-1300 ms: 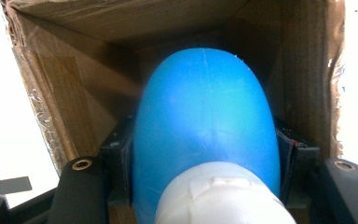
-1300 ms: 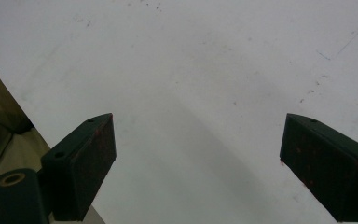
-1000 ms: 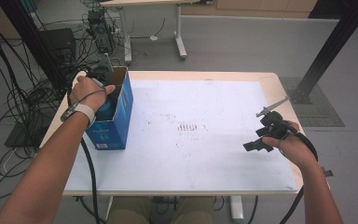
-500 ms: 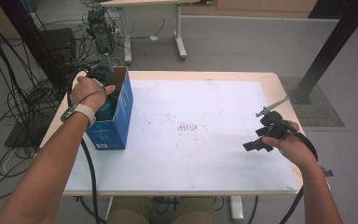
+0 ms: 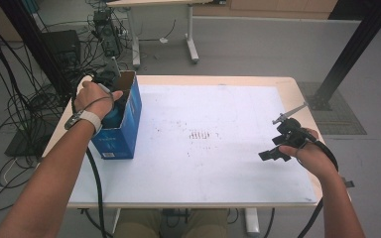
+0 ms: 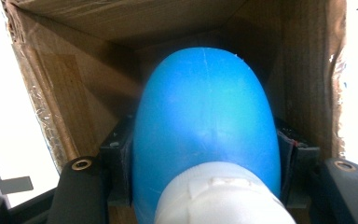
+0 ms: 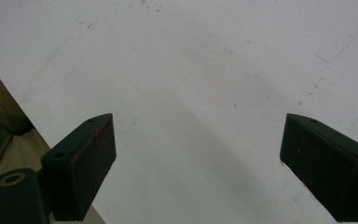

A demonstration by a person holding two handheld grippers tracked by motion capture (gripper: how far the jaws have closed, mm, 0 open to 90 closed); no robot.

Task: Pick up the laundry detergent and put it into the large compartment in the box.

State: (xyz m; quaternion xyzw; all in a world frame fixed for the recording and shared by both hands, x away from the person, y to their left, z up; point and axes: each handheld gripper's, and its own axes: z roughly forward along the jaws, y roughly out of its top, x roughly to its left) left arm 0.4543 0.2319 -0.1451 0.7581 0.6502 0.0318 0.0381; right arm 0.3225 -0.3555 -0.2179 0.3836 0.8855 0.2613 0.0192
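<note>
Left gripper [image 6: 205,186] clamped on blue bottle [image 6: 205,135] inside blue box [image 5: 129,119]; box writing too small to read. Right gripper [image 7: 198,163] jaws apart over white table [image 5: 218,168].

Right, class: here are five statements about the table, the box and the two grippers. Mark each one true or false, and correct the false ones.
1. The left gripper is clamped on a blue object. True.
2. That blue object is inside an open cardboard box. True.
3. The right gripper holds a pen. False: its jaws stand wide apart with nothing between them, over the white table.
4. The box stands at the right edge of the table. False: it stands at the left edge, by the left hand.
5. The box is blue on the outside and brown inside. True.
</note>
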